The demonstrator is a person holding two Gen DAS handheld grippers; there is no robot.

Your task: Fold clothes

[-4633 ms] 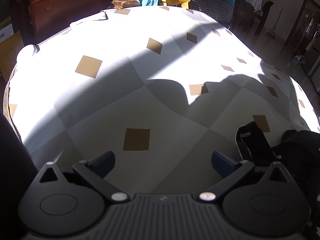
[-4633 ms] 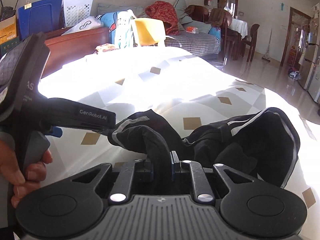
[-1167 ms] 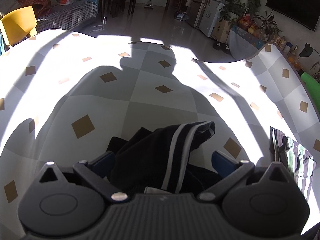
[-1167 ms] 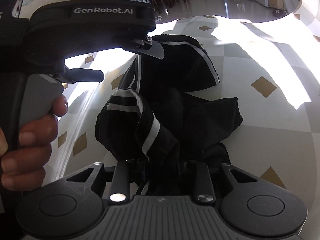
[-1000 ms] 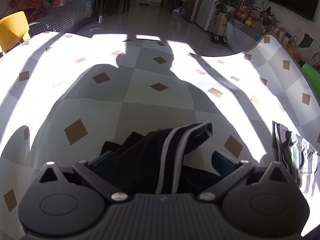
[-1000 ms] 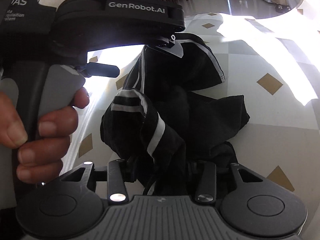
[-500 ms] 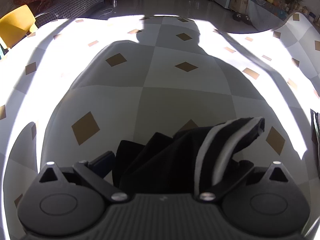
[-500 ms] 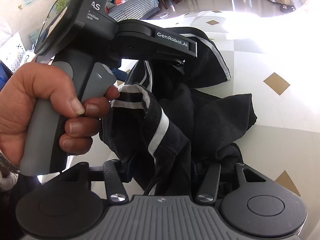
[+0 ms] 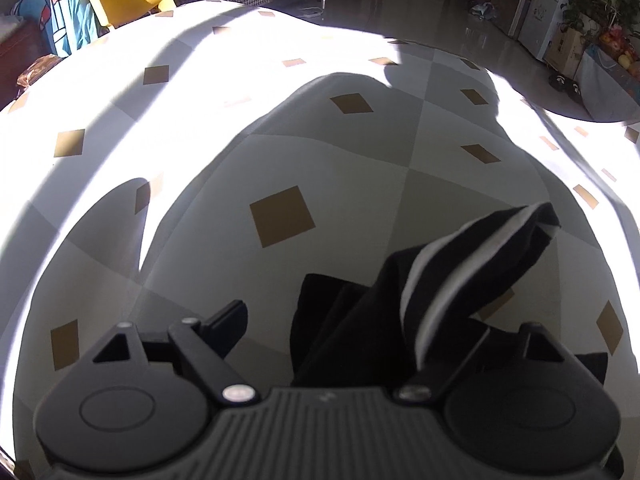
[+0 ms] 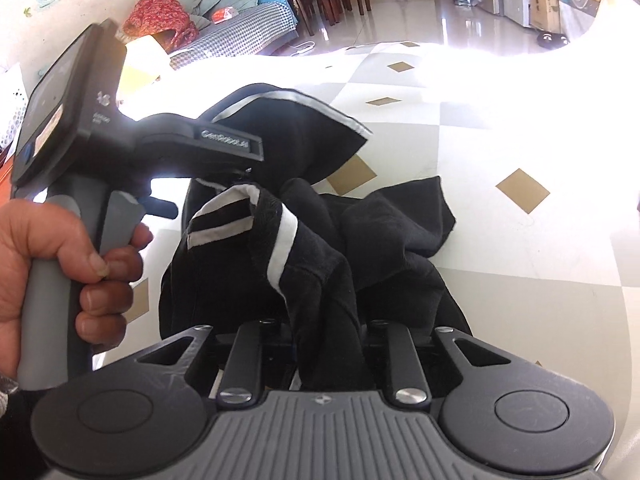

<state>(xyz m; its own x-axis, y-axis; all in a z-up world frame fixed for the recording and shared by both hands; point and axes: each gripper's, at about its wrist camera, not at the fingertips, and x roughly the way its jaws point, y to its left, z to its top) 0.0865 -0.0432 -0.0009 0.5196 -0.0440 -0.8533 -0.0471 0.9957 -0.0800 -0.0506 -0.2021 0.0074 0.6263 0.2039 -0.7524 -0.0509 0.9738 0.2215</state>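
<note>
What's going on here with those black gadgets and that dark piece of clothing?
A person is starting to fold a black garment with white stripes on a table covered by a diamond-patterned cloth. The right hand-held gripper is clamped on a bunch of the fabric. The left hand-held gripper, held in the person's hand, is open around another striped part. The garment is crumpled, not yet laid flat.
</note>
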